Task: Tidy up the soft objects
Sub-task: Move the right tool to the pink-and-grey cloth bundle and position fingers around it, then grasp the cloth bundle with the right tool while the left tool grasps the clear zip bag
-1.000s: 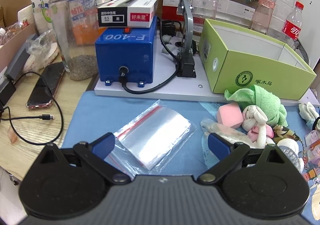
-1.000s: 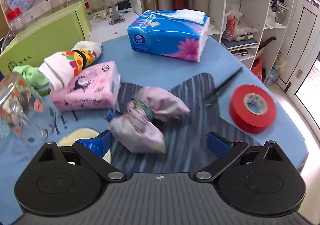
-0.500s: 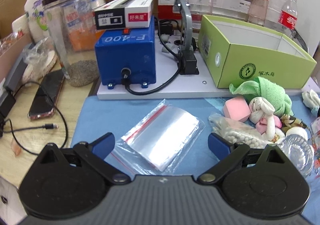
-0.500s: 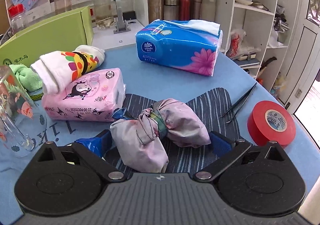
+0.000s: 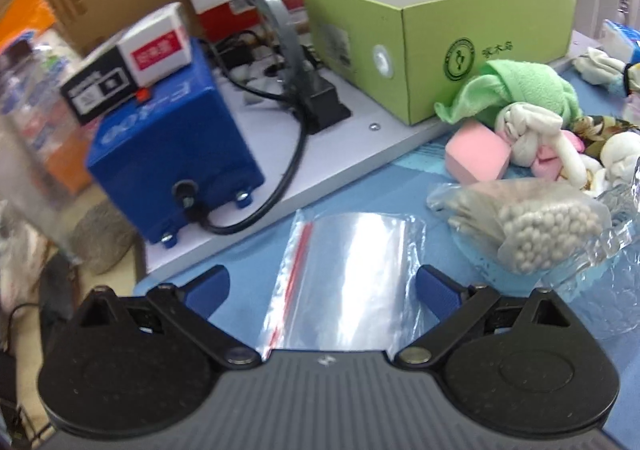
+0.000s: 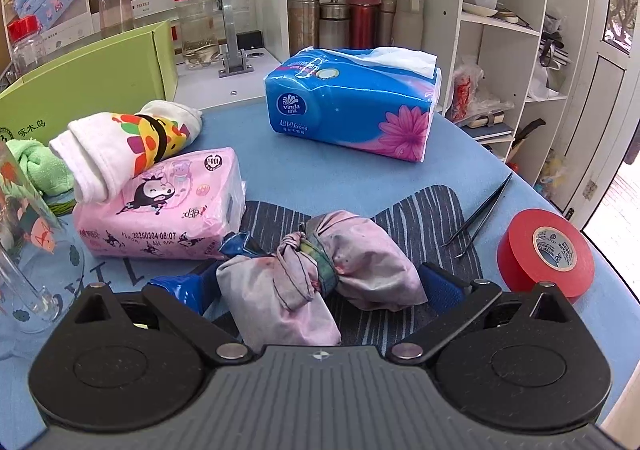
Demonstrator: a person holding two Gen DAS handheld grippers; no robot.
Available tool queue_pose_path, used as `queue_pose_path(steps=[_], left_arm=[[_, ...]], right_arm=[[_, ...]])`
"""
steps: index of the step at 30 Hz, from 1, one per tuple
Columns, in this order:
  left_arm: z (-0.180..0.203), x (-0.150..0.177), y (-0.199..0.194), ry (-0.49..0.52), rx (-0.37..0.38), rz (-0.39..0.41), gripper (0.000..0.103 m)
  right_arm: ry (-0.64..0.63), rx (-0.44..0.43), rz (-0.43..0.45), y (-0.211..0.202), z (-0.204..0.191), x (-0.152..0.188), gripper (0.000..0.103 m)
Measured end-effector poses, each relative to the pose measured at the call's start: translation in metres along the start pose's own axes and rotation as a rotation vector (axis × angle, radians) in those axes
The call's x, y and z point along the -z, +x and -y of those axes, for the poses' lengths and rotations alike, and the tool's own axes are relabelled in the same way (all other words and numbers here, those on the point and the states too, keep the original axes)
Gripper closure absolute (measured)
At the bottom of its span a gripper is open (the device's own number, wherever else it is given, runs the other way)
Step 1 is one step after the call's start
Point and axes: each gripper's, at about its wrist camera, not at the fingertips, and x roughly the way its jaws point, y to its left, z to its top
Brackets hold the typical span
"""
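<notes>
- A knotted pinkish cloth bundle lies on a dark striped mat on the blue table cover, right in front of the right gripper.
- The right gripper's 2 blue fingertips stand apart on either side of the bundle; whether the pads touch the cloth cannot be told.
- Just left of the bundle sits a pink tissue pack with a rolled white printed cloth resting on top of it.
- Behind, a blue tissue pack sits on the cover, and to the right lie black tweezers and a roll of red tape.
- A green box stands at the far left of the right wrist view, with a green towel beside it.
- The left gripper hangs with its 2 fingers wide apart over a clear zip bag with a red seal line, holding nothing.
- To the right of that bag lies a plastic bag of pale beads, and beyond it a pink sponge block, a white and pink soft toy and the green towel.
- The green box shows open-topped behind them, next to a blue machine on a white board.
</notes>
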Motion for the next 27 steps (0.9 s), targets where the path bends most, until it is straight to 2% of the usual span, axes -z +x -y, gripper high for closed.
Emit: queue_pose_path(steps=[2,6,11,17,21,22,23,25,26,27], left_arm=[[-0.009,-0.001,0.005,0.006,0.069,0.016,0.007],[-0.026,0.006,0.013,-0.092,0.178,0.038,0.007],[-0.016,0.010,0.009,-0.066,0.185,0.051,0.007],[-0.007,0.002,0.011,-0.103,0.160,0.003,0.007],[-0.005,0.001,0.010,-0.123,0.146,-0.013,0.009],[-0.004,0.002,0.007,-0.125,0.145,-0.006,0.021],[-0.004,0.002,0.001,-0.124,0.155,0.011,0.044],[-0.002,0.000,-0.005,-0.134,0.149,-0.001,0.068],[-0.001,0.001,-0.008,-0.140,0.136,-0.008,0.076],[-0.001,0.002,-0.010,-0.152,0.124,-0.014,0.079]], right_arm=[[0.000,0.002,0.001,0.001,-0.002,-0.001,0.012],[-0.011,-0.013,0.015,0.003,-0.002,-0.001,0.012],[-0.011,-0.013,0.021,0.005,-0.003,-0.002,0.012],[-0.026,-0.032,0.025,0.006,-0.003,-0.002,0.012],[-0.047,-0.065,0.048,0.002,0.001,0.002,0.018],[-0.049,-0.066,0.054,0.000,0.002,0.003,0.025],[-0.054,-0.070,0.065,-0.002,0.003,0.004,0.038],[-0.052,-0.071,0.073,-0.007,0.006,0.005,0.049],[-0.051,-0.076,0.073,-0.009,0.009,0.006,0.056],[-0.052,-0.082,0.070,-0.011,0.012,0.006,0.058]])
